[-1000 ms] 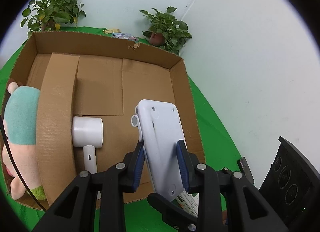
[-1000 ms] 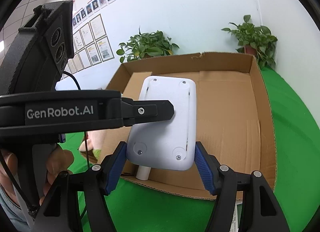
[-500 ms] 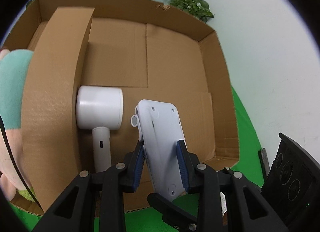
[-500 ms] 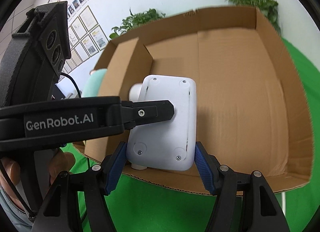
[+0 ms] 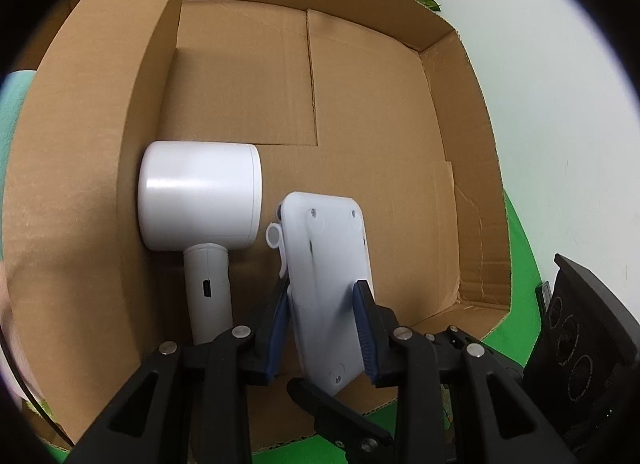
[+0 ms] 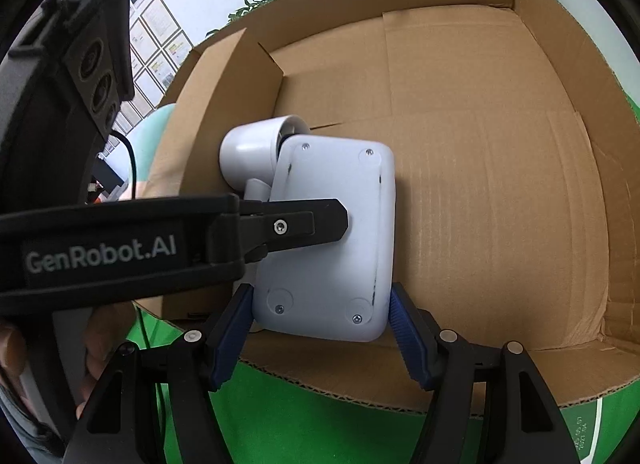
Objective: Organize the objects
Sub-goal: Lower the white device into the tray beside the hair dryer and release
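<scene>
White flat plastic device (image 5: 328,288), underside up with four screw feet showing, clamped by its long edges between the blue-padded jaws of the left gripper (image 5: 323,328), held low over the floor of the cardboard box (image 5: 376,112). Seen from the right wrist, same device (image 6: 332,240) sitting between the spread jaws of the right gripper (image 6: 320,338), pads just beside its lower corners, contact hard to tell. Just to its left, white hair dryer (image 5: 200,200) lying against the cardboard divider (image 5: 88,168). Green tabletop (image 6: 304,424) under the box.
</scene>
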A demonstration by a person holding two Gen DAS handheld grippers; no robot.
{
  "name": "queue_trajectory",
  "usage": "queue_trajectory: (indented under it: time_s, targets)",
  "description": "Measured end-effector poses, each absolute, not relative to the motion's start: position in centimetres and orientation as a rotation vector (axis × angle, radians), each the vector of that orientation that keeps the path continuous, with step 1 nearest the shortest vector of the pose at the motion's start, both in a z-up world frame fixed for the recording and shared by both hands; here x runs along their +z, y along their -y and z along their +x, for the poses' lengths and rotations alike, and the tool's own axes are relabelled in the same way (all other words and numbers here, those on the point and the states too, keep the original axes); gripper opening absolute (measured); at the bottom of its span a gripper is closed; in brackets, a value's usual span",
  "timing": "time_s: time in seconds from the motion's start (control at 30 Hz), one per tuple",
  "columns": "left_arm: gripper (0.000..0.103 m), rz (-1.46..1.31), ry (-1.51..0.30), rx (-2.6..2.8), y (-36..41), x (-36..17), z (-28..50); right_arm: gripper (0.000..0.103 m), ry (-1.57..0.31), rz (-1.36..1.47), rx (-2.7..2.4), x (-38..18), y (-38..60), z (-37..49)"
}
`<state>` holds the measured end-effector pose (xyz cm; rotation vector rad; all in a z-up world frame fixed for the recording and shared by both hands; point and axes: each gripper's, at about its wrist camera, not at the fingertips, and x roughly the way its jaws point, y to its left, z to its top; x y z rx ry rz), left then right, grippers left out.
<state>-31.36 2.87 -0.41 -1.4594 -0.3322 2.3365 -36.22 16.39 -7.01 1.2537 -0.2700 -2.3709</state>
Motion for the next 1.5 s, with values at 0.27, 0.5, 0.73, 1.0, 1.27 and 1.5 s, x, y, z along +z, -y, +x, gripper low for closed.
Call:
queue_trajectory:
  time_s: [0.27, 0.5, 0.73, 1.0, 1.27, 1.5]
  targets:
    - [0.030, -1.460, 0.309, 2.323, -1.6, 0.9, -30.4, 0.066, 0.279, 1.269, -2.340, -7.9, -15.9, -36.7]
    - [0.030, -1.334, 0.318, 2.433, 2.4, 4.5, -27.3, 0.075, 0.223, 1.259, -2.359, -7.3, -15.4, -36.4]
    - [0.030, -1.264, 0.304, 2.552, 6.2, 5.0, -25.4, 0.073, 0.195, 1.229, -2.391, -6.2, -15.4, -37.2]
    - [0.030, -1.213, 0.353, 2.533, 7.8, 3.0, -24.2, 0.057, 0.087, 1.270, -2.449, -7.3, -14.2, -38.7]
    - [0.030, -1.158, 0.289, 2.598, 7.5, 2.9, -22.3, 0.076, 0.019, 1.204, -2.554, -6.3, -14.1, -37.4]
    - [0.075, -0.824, 0.148, 2.858, 5.8, 5.7, -16.2, 0.103, -0.082, 0.933, -2.768, -2.5, -14.9, -29.3]
